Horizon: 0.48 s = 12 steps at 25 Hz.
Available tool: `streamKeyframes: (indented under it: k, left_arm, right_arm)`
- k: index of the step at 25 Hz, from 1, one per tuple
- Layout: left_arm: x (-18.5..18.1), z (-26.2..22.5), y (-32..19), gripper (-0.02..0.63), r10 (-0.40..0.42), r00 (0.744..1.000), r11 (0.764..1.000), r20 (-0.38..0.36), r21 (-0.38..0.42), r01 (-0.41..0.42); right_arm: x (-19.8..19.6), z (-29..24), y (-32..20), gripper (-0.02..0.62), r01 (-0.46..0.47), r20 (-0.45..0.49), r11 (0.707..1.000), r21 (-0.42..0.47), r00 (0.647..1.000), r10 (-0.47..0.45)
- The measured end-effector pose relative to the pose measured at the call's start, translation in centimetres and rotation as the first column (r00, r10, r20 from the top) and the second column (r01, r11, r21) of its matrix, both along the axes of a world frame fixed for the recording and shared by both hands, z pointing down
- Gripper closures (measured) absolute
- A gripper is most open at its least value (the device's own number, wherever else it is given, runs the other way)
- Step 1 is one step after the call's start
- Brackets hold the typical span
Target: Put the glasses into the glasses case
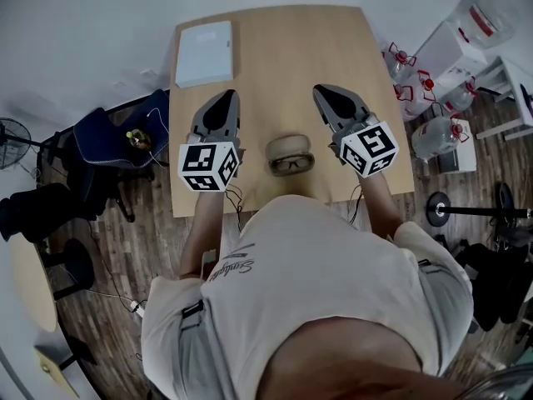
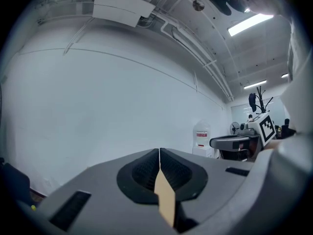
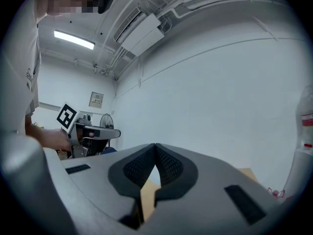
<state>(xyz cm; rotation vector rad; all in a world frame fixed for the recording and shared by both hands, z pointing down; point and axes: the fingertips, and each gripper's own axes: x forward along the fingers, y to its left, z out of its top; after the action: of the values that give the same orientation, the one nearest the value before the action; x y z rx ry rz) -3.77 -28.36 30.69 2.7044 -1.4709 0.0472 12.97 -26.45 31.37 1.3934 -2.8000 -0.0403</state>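
The left gripper and right gripper, both with jaws pressed together and empty, are flanking the glasses, which are lying against the glasses case on the counter.

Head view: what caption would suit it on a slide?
Shut left gripper and right gripper flank glasses and case on table.

Glasses beside case on table
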Motion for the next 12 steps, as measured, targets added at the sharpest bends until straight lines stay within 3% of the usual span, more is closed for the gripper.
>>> streamKeyframes:
  k: [12]
  left_arm:
    - [-0.7, 2.4, -0.7, 0.589, -0.025, 1.0, 0.999, -0.019, -0.044, 0.024]
  right_arm:
    - [-0.9, 1.2, -0.2, 0.6, 0.018, -0.033, 1.0, 0.002, 0.999, -0.018]
